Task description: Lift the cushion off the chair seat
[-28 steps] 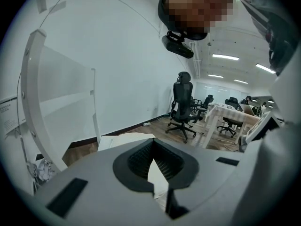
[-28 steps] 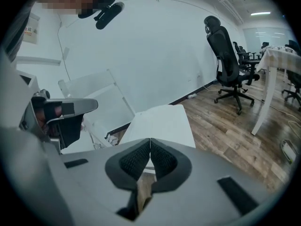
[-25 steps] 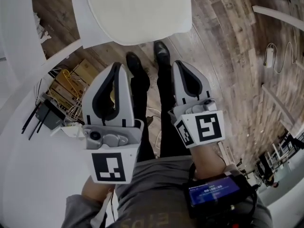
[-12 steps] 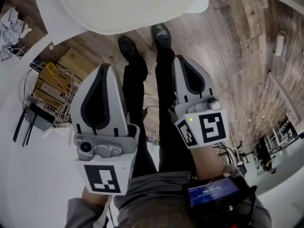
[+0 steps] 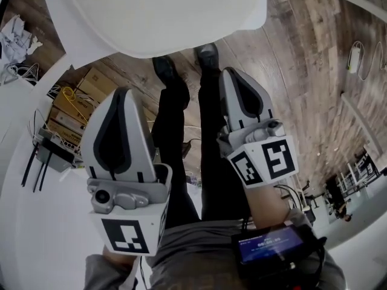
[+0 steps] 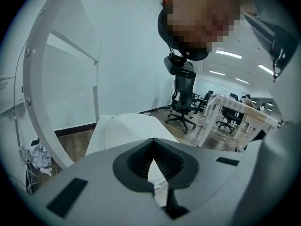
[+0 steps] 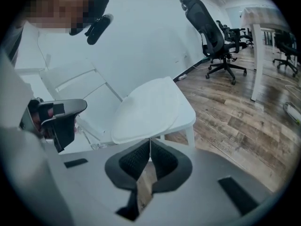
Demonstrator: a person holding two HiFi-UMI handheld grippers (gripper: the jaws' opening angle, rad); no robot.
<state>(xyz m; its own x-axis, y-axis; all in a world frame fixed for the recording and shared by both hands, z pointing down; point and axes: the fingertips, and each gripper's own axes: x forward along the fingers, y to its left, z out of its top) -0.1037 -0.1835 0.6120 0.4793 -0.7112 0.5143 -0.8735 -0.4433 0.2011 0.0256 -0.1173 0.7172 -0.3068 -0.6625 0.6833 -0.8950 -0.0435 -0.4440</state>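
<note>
A white rounded cushion (image 5: 163,8) lies on the seat of a white chair (image 5: 257,17) at the top of the head view, just beyond the person's shoes. It also shows ahead in the right gripper view as the cushion (image 7: 146,108) on the chair seat (image 7: 188,119), and in the left gripper view as the cushion (image 6: 124,128). My left gripper (image 5: 123,92) and right gripper (image 5: 233,71) hang side by side over the person's legs, short of the chair. Both are shut and hold nothing. Neither touches the cushion.
Cardboard boxes and tangled cables (image 5: 75,98) sit on the wood floor at left, by a black router (image 5: 51,153) and a white curved table (image 5: 30,222). Black office chairs (image 7: 211,32) and desks stand further back. A screen device (image 5: 269,243) is strapped on the right forearm.
Both grippers have sunk, the left sliding down and left in the head view. The chair and cushion fill more of the top of that view. The jaws stay shut.
</note>
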